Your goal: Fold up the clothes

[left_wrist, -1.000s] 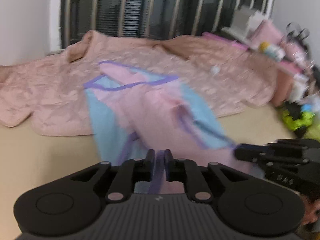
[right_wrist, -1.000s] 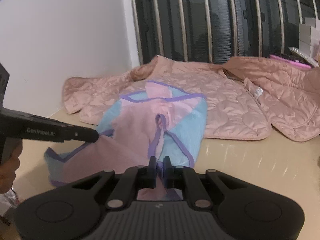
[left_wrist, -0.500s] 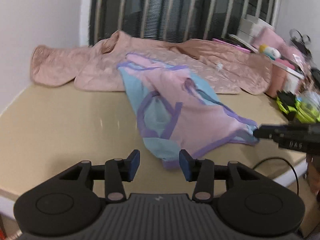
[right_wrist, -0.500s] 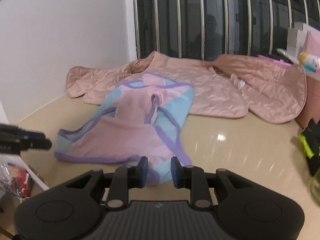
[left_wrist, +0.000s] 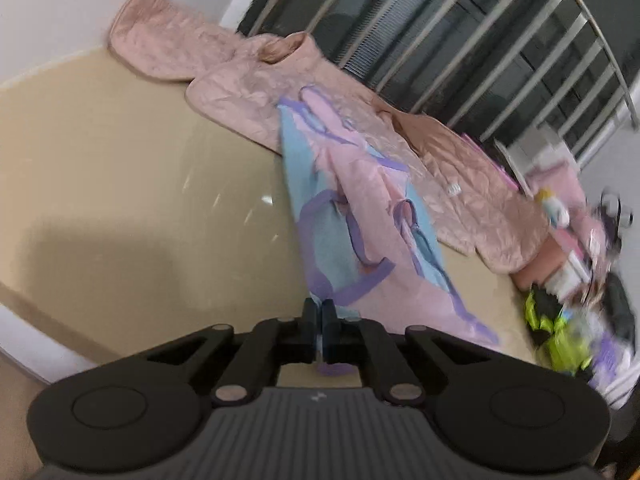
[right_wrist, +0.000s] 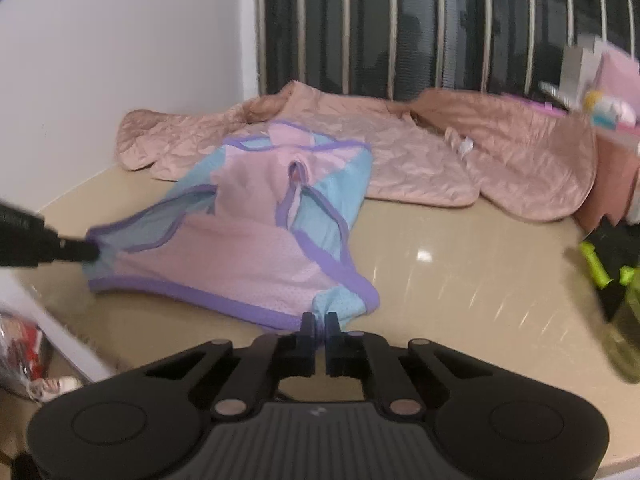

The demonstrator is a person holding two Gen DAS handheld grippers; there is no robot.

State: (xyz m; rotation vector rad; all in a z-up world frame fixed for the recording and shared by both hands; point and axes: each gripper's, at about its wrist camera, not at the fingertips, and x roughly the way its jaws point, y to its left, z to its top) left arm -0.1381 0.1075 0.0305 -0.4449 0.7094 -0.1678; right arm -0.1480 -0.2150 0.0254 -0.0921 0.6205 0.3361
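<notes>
Left gripper [left_wrist: 320, 312]: bottom centre of the left wrist view; its jaws have just closed and pinch the near bottom hem of the garment. In the right wrist view its dark tip [right_wrist: 86, 254] enters from the left edge and meets the garment's left corner.
Right gripper [right_wrist: 319, 326]: bottom centre of the right wrist view; jaws have just closed, nipping the blue and purple hem corner nearest the camera.
Mesh tank top [right_wrist: 256, 240]: one, pink with light blue side panels and purple trim. It lies on the tabletop, centre left of the right wrist view.
Long axis: from the hem at the lower middle of the frame up to the neck end at the upper middle, leaning slightly left. In the left wrist view [left_wrist: 360, 216] it runs from the gripper up toward the centre of the frame, the view tilted.
Neck end: points away from both cameras and overlaps the front edge of the quilted jacket.
Hem: pulled out between the two grippers, left corner and near corner.
Quilted jacket [right_wrist: 400, 148]: one, dusty pink, spread flat behind the tank top, wide across the middle of the frame.
Tabletop [right_wrist: 460, 280]: one, beige and glossy.
Window bars [right_wrist: 440, 28]: upright pale bars over dark glass, top right.
Right edge: blurred clutter, some lime green and black [right_wrist: 600, 272]; not identifiable.
</notes>
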